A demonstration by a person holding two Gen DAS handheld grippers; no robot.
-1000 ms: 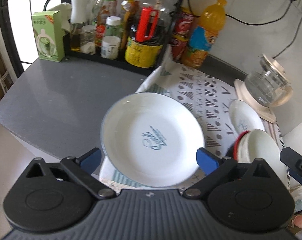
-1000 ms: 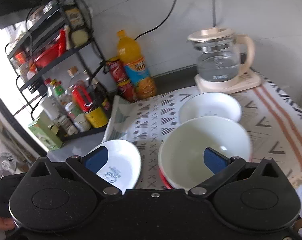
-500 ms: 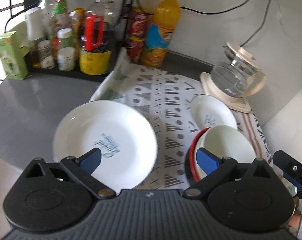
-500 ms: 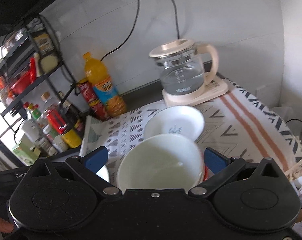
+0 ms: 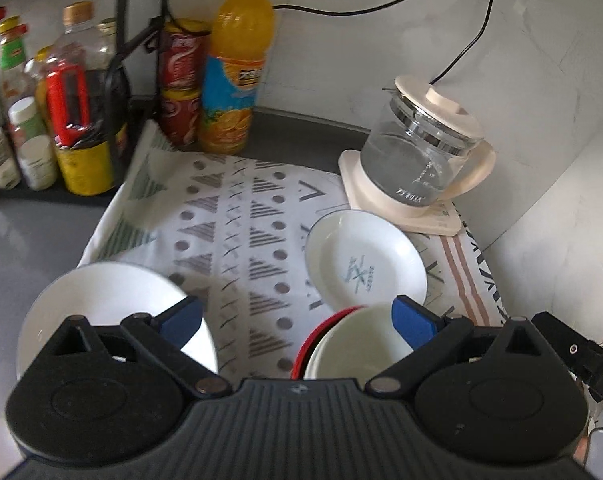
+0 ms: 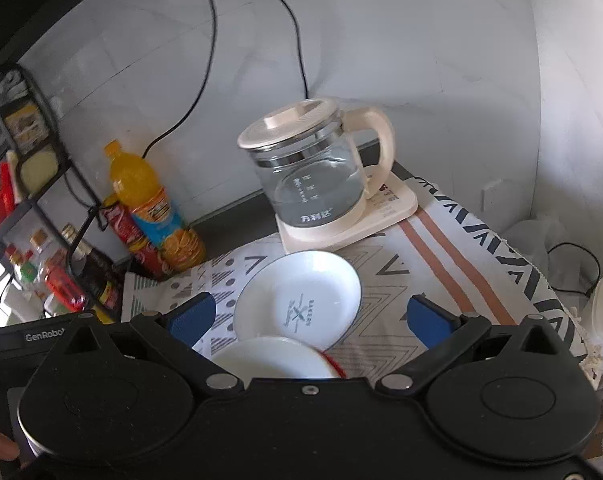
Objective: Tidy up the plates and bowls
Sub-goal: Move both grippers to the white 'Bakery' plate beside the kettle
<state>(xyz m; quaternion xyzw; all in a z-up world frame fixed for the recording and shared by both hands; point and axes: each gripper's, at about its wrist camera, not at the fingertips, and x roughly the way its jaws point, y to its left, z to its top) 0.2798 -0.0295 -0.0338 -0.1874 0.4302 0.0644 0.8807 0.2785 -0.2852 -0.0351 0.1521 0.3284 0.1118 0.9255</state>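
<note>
In the left wrist view the left gripper [image 5: 297, 322] hangs over the patterned cloth [image 5: 237, 216] with its blue fingers [image 5: 181, 316] spread wide and nothing between them. Behind the finger at nine o'clock lies the large white plate [image 5: 101, 296], resting partly on the cloth's edge and partly on the grey surface [image 5: 25, 232]. By the finger at three o'clock sits the cream bowl [image 5: 353, 340], nested inside a red bowl [image 5: 313, 336] whose rim shows on the cream bowl's nine o'clock side. Just beyond, at twelve o'clock from the bowls, lies the small white plate [image 5: 365, 264] with a blue mark in its middle; whether it touches the red rim I cannot tell. The glass kettle [image 5: 421, 160] stands on its cream base at one o'clock of that plate, near but apart. An orange juice bottle [image 5: 237, 68] and red cans [image 5: 181, 84] stand against the wall at eleven o'clock, beside a rack of condiment bottles [image 5: 53, 112]. In the right wrist view the right gripper [image 6: 309, 320] also has its fingers [image 6: 429, 320] held wide apart and grips nothing; the small plate lies between them on the cloth, with the cream bowl's rim at six o'clock just below it, next to the gripper body.
</note>
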